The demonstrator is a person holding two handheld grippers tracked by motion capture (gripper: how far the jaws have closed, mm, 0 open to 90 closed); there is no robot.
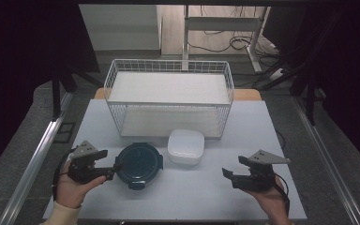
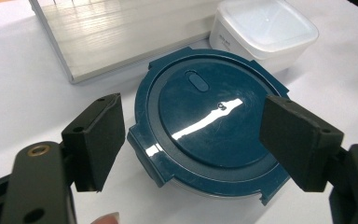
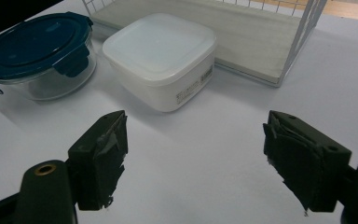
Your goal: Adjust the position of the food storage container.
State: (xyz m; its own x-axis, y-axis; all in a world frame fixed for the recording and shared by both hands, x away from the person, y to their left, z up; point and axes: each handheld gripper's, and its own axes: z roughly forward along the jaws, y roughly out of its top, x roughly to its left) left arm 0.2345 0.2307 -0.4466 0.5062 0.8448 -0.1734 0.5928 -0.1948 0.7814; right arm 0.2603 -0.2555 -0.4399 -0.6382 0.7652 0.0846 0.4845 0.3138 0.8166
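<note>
Nearest the person, at the front edge of the white table (image 1: 187, 201), two hands come in from below, each holding a gripper. On the left side, the left gripper (image 1: 110, 165) points toward the round container with the dark blue lid (image 1: 138, 163), its tips just at the container's left rim. From the left gripper view, its jaws stand wide apart, one on either side of the near part of the blue lid (image 2: 209, 121), with nothing clamped between them; whether a pad actually touches the rim cannot be told. The lid's clip tabs stick out at the edge, and a small oval vent sits near its far side. On the right side, the right gripper (image 1: 233, 170) hovers low over bare tabletop, well apart from both containers, its jaws also spread wide and holding nothing. In the right gripper view the pads (image 3: 100, 154) look frayed, as if wrapped in worn tape. Beyond the round container, which shows a clear glass body in that view, the square white box with a translucent lid (image 1: 186, 146) stands just beside it on its right and a little farther back; a small label shows on one side wall. Farther back still stands the white wire basket rack (image 1: 168, 96), near the square box, with pale boards as its lower and upper shelves.
</note>
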